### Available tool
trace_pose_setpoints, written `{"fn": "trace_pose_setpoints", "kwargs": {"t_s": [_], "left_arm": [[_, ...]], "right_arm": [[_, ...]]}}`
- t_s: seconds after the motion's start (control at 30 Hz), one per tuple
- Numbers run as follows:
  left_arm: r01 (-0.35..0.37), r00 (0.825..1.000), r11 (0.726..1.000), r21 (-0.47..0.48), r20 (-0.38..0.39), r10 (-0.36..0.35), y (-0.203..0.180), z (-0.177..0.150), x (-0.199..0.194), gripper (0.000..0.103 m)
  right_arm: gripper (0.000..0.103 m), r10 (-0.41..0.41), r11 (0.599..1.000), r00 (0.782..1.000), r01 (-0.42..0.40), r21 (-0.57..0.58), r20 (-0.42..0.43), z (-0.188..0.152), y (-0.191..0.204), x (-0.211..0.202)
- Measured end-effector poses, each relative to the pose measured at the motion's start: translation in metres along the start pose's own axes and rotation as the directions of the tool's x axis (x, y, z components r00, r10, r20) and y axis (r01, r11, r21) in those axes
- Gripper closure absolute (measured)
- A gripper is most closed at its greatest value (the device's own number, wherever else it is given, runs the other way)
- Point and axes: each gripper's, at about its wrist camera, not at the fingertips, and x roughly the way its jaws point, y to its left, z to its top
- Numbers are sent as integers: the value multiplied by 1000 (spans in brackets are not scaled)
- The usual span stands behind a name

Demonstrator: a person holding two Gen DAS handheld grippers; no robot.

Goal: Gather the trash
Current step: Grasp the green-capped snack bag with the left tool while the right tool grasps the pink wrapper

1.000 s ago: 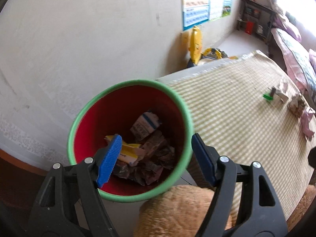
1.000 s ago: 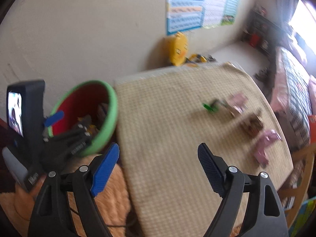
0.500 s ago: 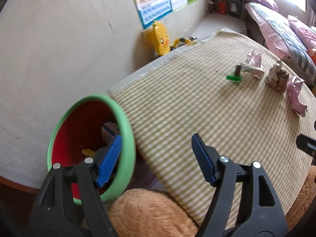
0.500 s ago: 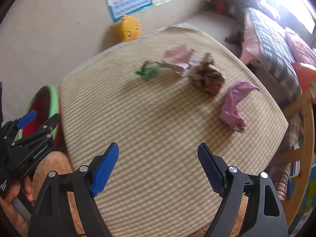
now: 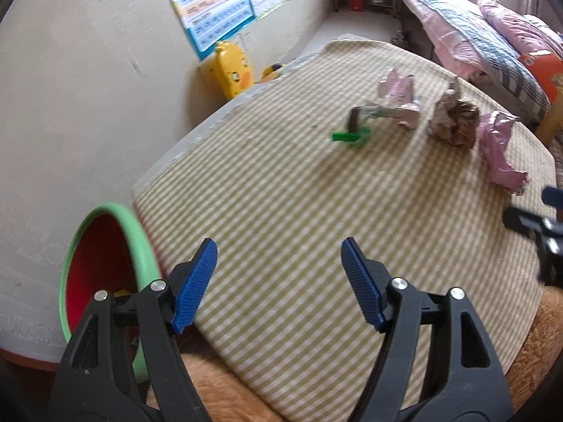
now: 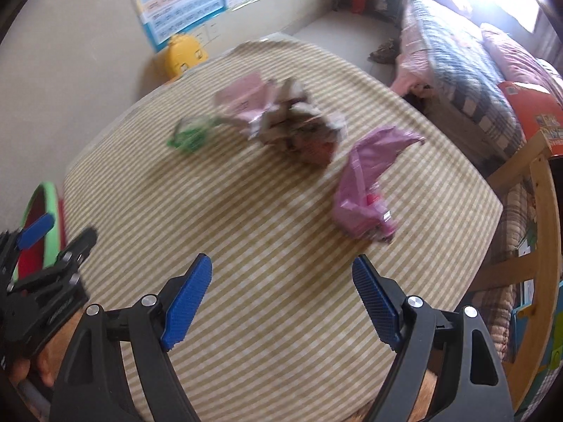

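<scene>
With both jaws spread and empty, I hold the left hand-held gripper [image 5: 278, 277] and right hand-held gripper [image 6: 281, 295] over the checked worktop [image 6: 246, 232]. Crumpled wrappers [image 6: 302, 133] lie ahead, awaiting collection; the green-rimmed bin [image 5: 140, 246] stands at the worktop's left edge.

A home bedroom: quilted bed [image 5: 492, 35], wall poster [image 5: 218, 10], yellow duck toy [image 5: 232, 70].

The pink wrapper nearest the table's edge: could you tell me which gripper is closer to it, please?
Right. The right gripper hangs open just short of the pink wrapper, while the left gripper is off by the bin.
</scene>
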Motion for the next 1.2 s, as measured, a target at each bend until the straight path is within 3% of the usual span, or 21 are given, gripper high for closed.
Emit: {"fn": "trace_pose_setpoints", "kwargs": {"t_s": [0.17, 0.33, 0.37, 0.43, 0.53, 0.67, 0.8, 1.2], "left_arm": [[28, 1000, 999, 27, 3, -29, -16, 6, 3, 33], [49, 998, 997, 59, 27, -50, -30, 16, 7, 33], [47, 998, 997, 66, 36, -50, -31, 19, 8, 33], [36, 997, 996, 83, 64, -41, -35, 30, 11, 33], [11, 996, 994, 108, 91, -20, -42, 50, 21, 33], [3, 995, 989, 145, 99, -17, -52, 74, 44, 33], [33, 998, 987, 159, 53, -42, -63, 87, 70, 33], [73, 997, 983, 167, -23, -70, -85, 92, 106, 34]], "right_arm": [[24, -48, 995, 999, 49, 92, -12, 21, -39, 34], [24, 19, 989, 997, -7, 148, -79, 28, -62, 79], [27, 4, 992, 999, 2, 124, -52, 27, -60, 75], [57, -34, 995, 997, 39, 86, -63, 25, -57, 71], [69, 27, 996, 995, -18, 90, -94, 17, -57, 62], [69, 18, 997, 995, -10, 81, -100, -1, -57, 41], [69, -3, 998, 996, 8, 57, -86, -11, -56, 22], [69, 23, 999, 998, -21, 35, -54, -17, -49, 10]]}}
